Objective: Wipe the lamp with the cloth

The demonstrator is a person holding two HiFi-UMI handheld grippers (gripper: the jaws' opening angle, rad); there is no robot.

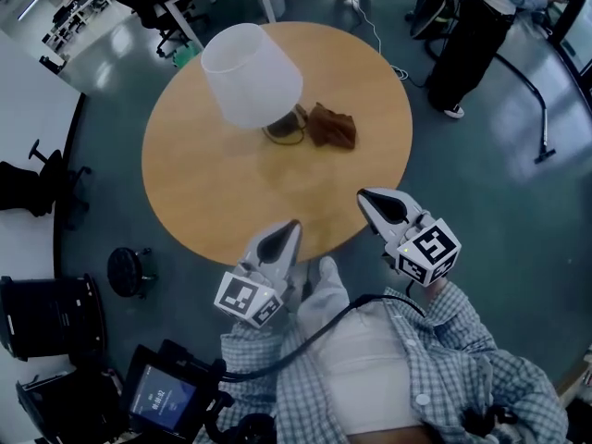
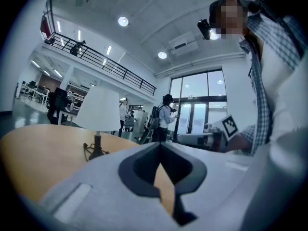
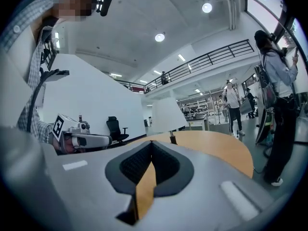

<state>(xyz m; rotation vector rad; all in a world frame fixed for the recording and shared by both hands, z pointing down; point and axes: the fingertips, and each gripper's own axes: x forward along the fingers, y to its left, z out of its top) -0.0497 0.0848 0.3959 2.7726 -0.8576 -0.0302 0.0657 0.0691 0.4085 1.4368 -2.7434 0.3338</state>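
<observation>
Marker cubes (image 1: 248,299) bear black-and-white square patterns; left claw (image 1: 293,226) and right claw (image 1: 363,196) both closed, empty; cloth (image 1: 333,126) lies beside lamp (image 1: 252,77).

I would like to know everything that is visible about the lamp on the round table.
The lamp stands upright on the far half of the round wooden table. It has a plain white cone-shaped shade, wider at the bottom, a thin dark stem and a small dark foot. A dark cord lies looped at the foot. A crumpled brown cloth lies close beside the foot; whether it touches the lamp cannot be told.
</observation>
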